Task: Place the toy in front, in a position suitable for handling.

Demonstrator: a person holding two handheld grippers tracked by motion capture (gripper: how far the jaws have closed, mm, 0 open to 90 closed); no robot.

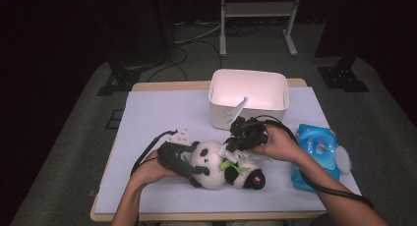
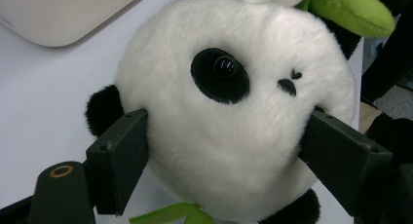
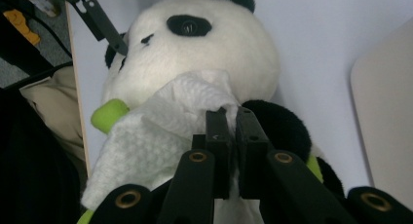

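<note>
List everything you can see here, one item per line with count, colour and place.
panda plush: 1, black and white with green bits, lying at the table's near middle.
wipe: 1, white, on the panda's body.
bin: 1, white, far middle of the table.
wipes pack: 1, blue, right side of the table.
table: 1, pale top with wooden edge.
metal frame: 1, white, on the floor behind.
left gripper: 1, black, clamped on the panda's head.
right gripper: 1, black, pinching the wipe.

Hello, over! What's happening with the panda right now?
Left gripper clamped on panda head. Right gripper shut on tissue, at panda's body. Nothing blocking.
</note>
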